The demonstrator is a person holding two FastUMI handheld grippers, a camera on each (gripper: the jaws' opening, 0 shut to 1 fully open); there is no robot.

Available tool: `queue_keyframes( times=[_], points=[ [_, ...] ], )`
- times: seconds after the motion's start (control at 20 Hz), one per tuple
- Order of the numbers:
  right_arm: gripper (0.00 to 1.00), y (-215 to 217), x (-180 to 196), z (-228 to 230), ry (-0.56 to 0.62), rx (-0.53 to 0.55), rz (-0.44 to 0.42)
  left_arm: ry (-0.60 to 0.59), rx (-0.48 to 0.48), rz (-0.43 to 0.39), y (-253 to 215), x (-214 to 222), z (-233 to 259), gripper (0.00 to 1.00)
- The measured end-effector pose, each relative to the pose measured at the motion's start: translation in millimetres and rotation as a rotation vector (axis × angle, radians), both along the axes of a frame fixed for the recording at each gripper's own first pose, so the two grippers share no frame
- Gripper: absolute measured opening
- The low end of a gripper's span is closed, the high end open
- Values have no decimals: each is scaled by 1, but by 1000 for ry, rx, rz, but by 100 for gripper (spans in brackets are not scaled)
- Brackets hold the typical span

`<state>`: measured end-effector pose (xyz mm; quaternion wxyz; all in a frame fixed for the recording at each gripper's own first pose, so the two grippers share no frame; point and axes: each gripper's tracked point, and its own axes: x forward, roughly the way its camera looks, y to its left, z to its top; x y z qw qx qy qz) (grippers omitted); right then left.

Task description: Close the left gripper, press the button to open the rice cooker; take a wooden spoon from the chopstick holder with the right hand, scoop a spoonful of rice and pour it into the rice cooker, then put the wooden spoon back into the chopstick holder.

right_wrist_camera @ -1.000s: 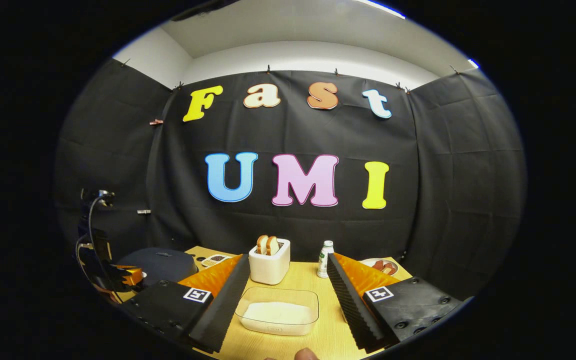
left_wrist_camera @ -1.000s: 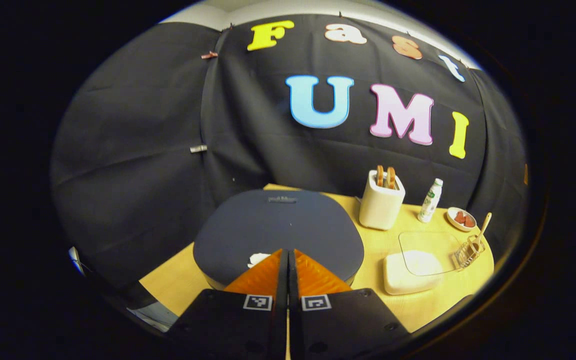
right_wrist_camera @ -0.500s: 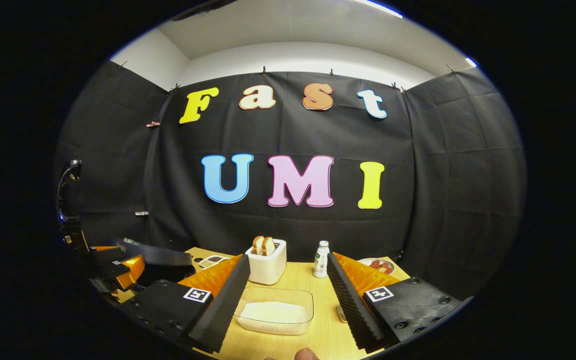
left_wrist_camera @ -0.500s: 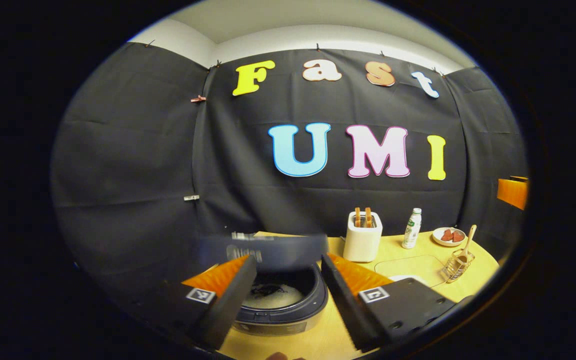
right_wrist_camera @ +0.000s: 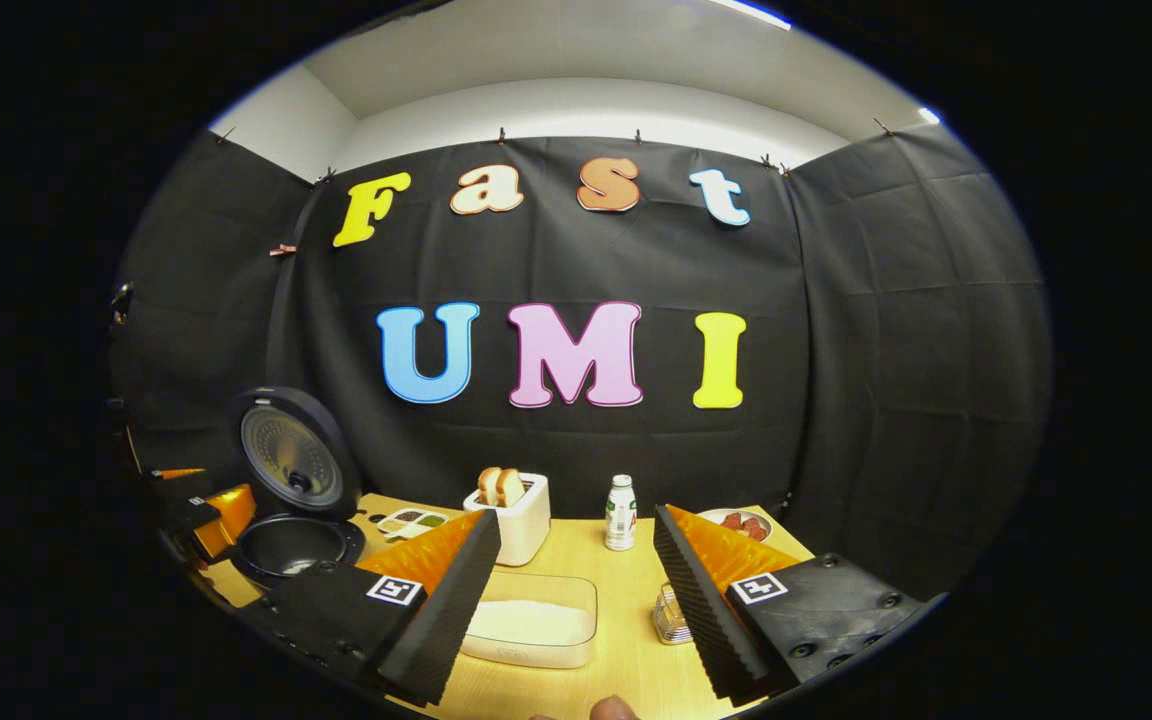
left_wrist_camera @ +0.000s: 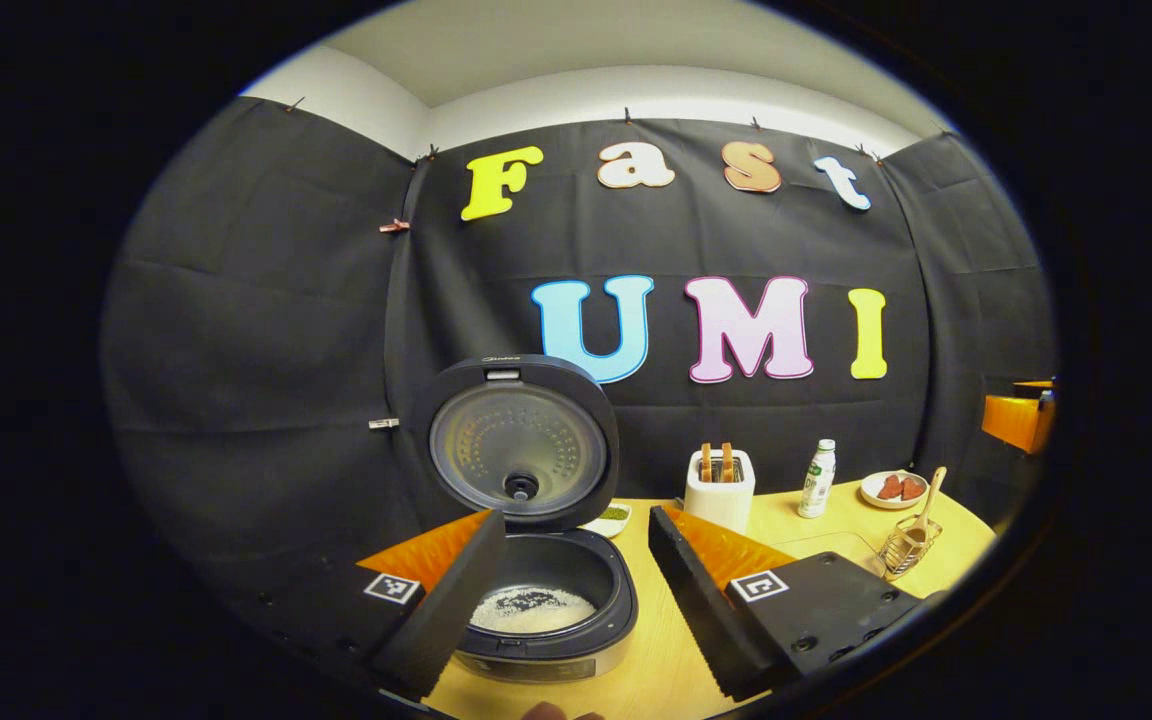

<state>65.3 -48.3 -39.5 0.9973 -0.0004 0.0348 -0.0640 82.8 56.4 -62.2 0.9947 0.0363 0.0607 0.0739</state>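
The dark rice cooker (left_wrist_camera: 548,610) stands open, its lid (left_wrist_camera: 521,455) upright, with white rice in the pot. My left gripper (left_wrist_camera: 571,560) is open and held just in front of the pot, touching nothing. At the far right, a wooden spoon (left_wrist_camera: 924,500) stands in the wire chopstick holder (left_wrist_camera: 901,545). In the right gripper view, my right gripper (right_wrist_camera: 576,560) is open above a clear box of rice (right_wrist_camera: 531,620). The chopstick holder (right_wrist_camera: 671,620) is partly hidden behind its right finger. The open cooker (right_wrist_camera: 291,545) is at the left, beside the left gripper (right_wrist_camera: 221,505).
A white toaster (right_wrist_camera: 511,515) with bread, a small bottle (right_wrist_camera: 620,512) and a plate of red pieces (right_wrist_camera: 741,522) line the back of the wooden table (right_wrist_camera: 626,590). A small compartment tray (right_wrist_camera: 406,522) lies behind the cooker. Black cloth walls close in behind.
The left gripper was shut and pressing on the closed cooker; it has lifted back and opened, and the lid has sprung upright. The right gripper has shifted only slightly.
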Motion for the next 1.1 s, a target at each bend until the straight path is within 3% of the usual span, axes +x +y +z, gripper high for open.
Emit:
queue_keyframes(
  times=[0.45, 0.65, 0.85, 1.1],
  points=[
    [96, -89, 45, -62, 125, 83, -39, -7, 5, 93, -9, -11, 13, 97],
    [96, -129, 75, -98, 190, 62, -60, 8, 16, 132, -19, -16, 14, 96],
    [95, -148, 104, -132, 238, 74, -28, 26, 35, 166, -28, -25, 17, 96],
    [95, -172, 128, -180, 319, 131, -50, 32, 43, 207, -38, -35, 24, 95]
  ],
)
